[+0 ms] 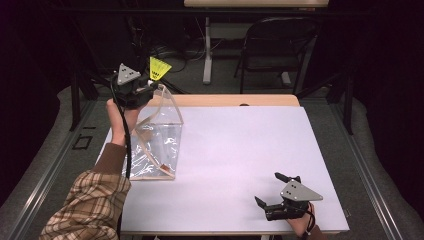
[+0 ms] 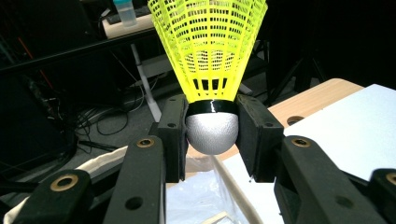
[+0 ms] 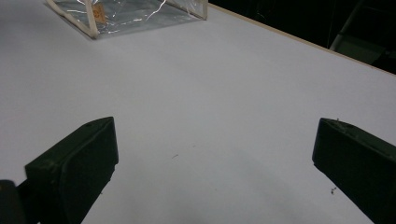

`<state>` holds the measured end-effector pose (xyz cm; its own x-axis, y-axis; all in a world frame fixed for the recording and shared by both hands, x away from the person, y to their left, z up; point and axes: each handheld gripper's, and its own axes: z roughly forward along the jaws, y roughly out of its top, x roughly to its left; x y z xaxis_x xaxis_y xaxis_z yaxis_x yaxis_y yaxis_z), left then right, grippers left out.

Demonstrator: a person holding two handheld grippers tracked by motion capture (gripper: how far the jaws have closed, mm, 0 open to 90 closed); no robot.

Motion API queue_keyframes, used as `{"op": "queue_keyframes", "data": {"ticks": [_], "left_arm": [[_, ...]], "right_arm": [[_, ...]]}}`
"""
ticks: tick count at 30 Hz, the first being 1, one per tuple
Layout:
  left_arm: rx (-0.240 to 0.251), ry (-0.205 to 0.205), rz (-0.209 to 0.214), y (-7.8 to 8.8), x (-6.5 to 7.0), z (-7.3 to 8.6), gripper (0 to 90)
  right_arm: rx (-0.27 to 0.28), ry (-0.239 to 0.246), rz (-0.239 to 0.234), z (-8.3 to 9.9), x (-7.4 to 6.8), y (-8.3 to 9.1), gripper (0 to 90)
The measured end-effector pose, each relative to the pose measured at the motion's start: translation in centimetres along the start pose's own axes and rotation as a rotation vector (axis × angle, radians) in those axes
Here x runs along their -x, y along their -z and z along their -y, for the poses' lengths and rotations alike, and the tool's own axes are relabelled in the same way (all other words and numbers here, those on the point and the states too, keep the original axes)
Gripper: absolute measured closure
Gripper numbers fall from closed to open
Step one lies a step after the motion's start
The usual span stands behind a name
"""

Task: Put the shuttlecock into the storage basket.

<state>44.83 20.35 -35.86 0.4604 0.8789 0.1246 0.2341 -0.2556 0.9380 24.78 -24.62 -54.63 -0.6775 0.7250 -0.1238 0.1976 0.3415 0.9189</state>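
Left hand-held gripper [image 1: 146, 86] raised over the worktop's [image 1: 240, 145] far left corner, jaws clamped on the grey cork of a yellow shuttlecock [image 2: 210, 70], skirt up, above a clear plastic pouch [image 1: 157, 137]. Right hand-held gripper [image 1: 275, 189] near the front right corner, jaws wide apart, empty.
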Motion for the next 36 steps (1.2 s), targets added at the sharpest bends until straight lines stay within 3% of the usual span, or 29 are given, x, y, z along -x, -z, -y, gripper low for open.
{"op": "queue_keyframes", "data": {"ticks": [24,36], "left_arm": [[-0.018,0.037,-0.034,0.5,-2.0,1.0,64.6],[-0.053,0.061,-0.033,0.1,-2.9,2.6,64.6]], "right_arm": [[-0.010,0.000,-0.004,0.0,0.0,-0.1,0.0],[-0.016,0.000,-0.003,0.0,0.0,-0.2,0.0]]}}
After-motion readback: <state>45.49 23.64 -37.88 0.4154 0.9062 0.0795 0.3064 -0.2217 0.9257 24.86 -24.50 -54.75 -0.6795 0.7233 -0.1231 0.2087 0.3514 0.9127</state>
